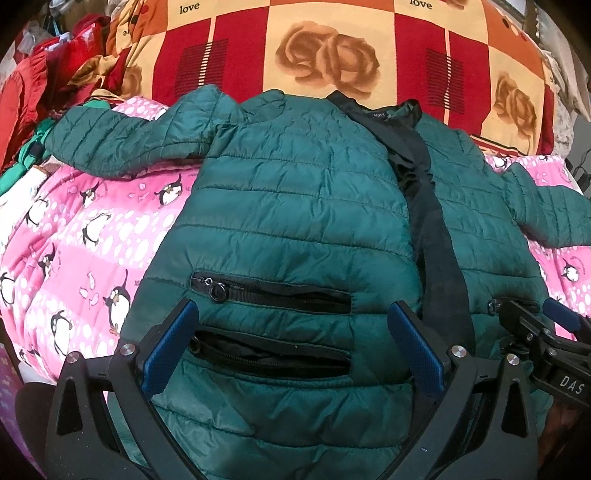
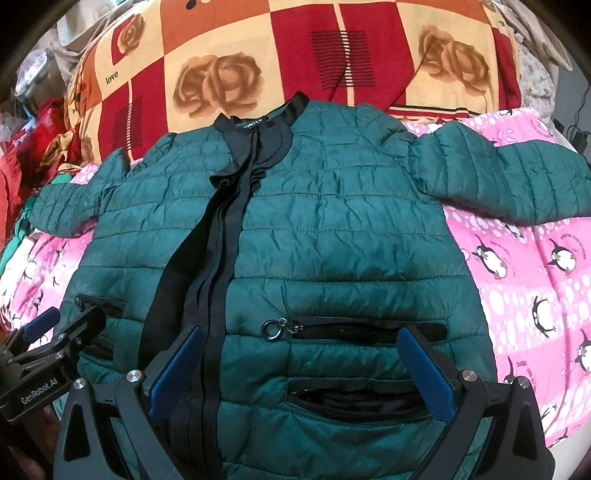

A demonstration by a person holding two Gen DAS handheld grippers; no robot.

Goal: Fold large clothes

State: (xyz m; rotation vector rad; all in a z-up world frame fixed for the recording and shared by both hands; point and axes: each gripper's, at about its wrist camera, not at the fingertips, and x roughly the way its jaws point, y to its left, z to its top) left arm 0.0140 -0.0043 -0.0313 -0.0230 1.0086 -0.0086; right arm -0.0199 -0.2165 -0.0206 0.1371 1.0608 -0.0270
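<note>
A pink penguin-print blanket (image 2: 524, 280) covers the bed; behind it lies a red, orange and cream checked blanket (image 1: 321, 48) with roses; crumpled red clothes (image 1: 40, 74) heap far left.

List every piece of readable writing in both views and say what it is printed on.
"love": blanket.
"love": blanket again.
"DAS": right gripper.
"GenRobot.AI": left gripper.
Collar label on jacket: partly hidden, unreadable.
Penguin sheet lettering: too small.

Clothes pile (image 1: 55, 74) crowds left (bedside).
</note>
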